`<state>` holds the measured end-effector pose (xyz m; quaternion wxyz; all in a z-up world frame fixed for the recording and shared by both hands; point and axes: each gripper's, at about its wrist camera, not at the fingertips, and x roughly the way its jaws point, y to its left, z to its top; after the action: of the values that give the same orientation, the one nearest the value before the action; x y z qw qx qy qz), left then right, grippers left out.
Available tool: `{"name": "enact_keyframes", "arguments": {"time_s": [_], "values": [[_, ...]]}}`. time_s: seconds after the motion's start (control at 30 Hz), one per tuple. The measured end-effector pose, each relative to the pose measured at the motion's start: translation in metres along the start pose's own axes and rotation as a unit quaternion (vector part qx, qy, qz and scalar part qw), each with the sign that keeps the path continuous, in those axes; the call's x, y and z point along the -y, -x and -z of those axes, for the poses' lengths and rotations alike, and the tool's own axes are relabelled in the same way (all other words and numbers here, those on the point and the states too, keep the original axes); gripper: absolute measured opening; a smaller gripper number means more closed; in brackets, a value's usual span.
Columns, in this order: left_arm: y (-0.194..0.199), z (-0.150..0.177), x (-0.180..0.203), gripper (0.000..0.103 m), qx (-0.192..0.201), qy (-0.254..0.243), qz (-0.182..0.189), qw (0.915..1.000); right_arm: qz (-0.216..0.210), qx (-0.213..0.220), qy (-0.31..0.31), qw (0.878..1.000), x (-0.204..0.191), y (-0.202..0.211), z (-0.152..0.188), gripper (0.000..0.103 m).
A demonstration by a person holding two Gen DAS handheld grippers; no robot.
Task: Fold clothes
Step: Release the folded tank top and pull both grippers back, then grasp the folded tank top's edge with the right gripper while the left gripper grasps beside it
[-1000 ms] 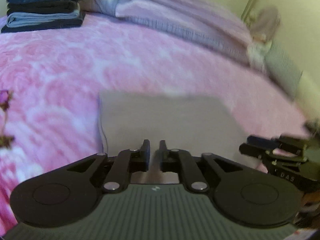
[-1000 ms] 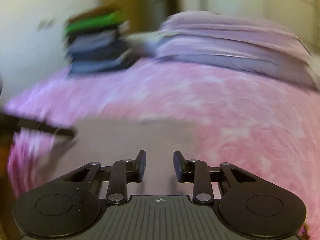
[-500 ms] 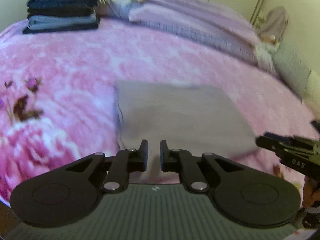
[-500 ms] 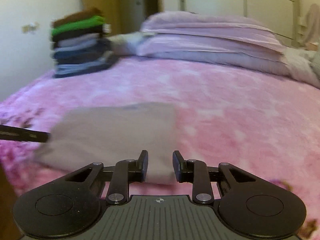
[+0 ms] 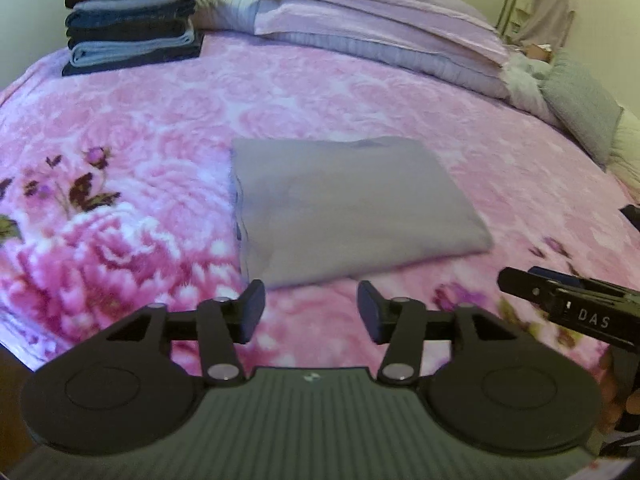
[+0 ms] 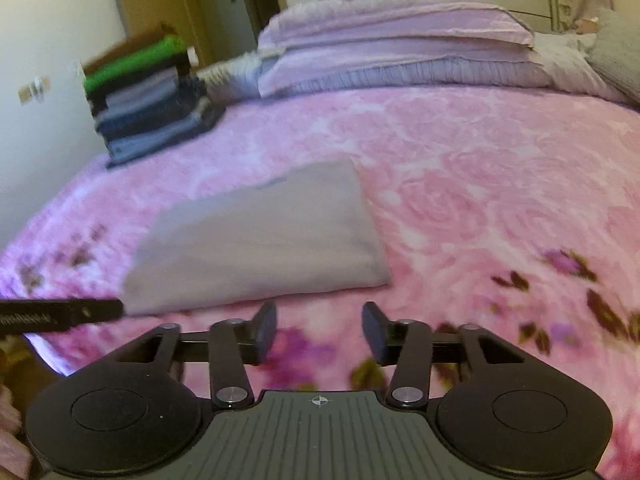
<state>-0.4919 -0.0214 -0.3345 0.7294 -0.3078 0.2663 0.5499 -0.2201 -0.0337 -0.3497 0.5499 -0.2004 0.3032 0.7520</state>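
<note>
A folded grey-lilac garment [image 5: 344, 204] lies flat on the pink flowered blanket [image 5: 160, 128], also seen in the right wrist view as the same folded garment [image 6: 260, 240]. My left gripper [image 5: 311, 314] hangs open just short of its near edge, nothing between the fingers. My right gripper [image 6: 319, 330] is open too, off the garment's near right corner, over bare blanket. The right gripper's tip [image 5: 560, 300] shows at the right of the left wrist view, and the left gripper's tip [image 6: 68, 314] at the left of the right wrist view.
A tall stack of folded clothes [image 5: 128, 20], green on top, stands at the far left corner of the bed; it also shows as the stack [image 6: 148, 96]. Lilac pillows [image 5: 380, 28] and a grey cushion [image 5: 580, 108] line the head. The bed's near edge [image 5: 16, 356] drops off at lower left.
Both grippers have opened and drawn back from the folded garment, which now lies free on the blanket. The views have pulled away toward the near edge of the bed.
</note>
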Motion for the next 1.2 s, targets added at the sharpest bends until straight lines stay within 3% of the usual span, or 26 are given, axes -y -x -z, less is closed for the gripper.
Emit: {"name": "enact_keyframes", "arguments": {"time_s": [0.33,0.57,0.8,1.0,1.2], "values": [[0.062,0.012,0.011,0.057,0.041,-0.020,0.017,0.9988,0.006,0.025,0.013,1.000,-0.029,0.056,0.005,0.057],[0.069,0.005,-0.020,0.057,0.059,0.026,0.017,0.9977,-0.021,0.032,0.021,0.999,-0.027,0.060,-0.005,0.058],[0.019,-0.021,-0.063,0.057,0.038,0.072,0.058,0.9949,-0.029,0.023,-0.008,0.999,0.004,0.032,-0.020,0.058],[-0.041,-0.043,-0.096,0.057,0.013,0.139,0.116,0.9834,-0.041,-0.008,-0.049,0.998,0.042,-0.009,-0.035,0.058],[-0.100,-0.056,-0.119,0.057,-0.021,0.206,0.135,0.9690,-0.079,-0.033,-0.099,0.991,0.084,-0.063,-0.062,0.058]]}}
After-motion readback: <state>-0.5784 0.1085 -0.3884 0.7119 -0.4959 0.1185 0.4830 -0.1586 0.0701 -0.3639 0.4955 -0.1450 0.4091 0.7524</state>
